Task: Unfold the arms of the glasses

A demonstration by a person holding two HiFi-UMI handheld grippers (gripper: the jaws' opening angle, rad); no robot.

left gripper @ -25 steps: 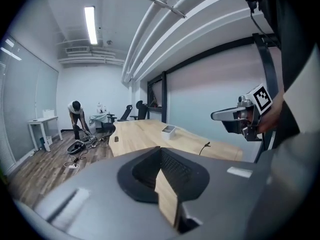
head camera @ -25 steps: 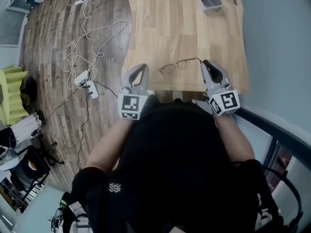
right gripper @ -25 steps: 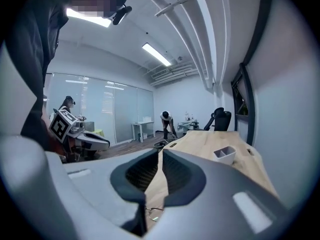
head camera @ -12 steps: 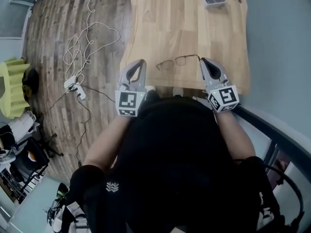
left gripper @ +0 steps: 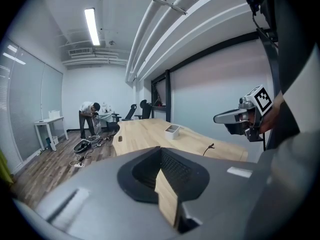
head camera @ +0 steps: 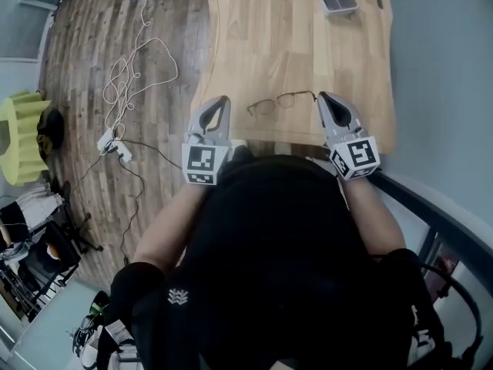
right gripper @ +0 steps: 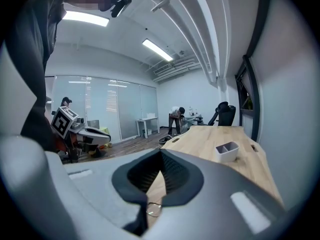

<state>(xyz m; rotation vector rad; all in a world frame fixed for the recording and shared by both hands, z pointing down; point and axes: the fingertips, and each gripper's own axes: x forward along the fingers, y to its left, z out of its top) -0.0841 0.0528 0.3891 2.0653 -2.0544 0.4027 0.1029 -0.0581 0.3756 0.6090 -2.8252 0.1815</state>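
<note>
Thin wire-framed glasses (head camera: 282,101) are flanked on the wooden tabletop (head camera: 262,45) by left claw (head camera: 219,103) and right claw (head camera: 326,100), both closed on nothing, ready for unfolding.

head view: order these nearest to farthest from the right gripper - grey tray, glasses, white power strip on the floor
1. glasses, on the table just left of the right gripper
2. grey tray, at the table's far end
3. white power strip, on the floor, far left

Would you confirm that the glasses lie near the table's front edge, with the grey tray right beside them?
Not quite: the head view shows the grey tray at the table's far end, well apart from the glasses, which do lie near the front edge.
</note>
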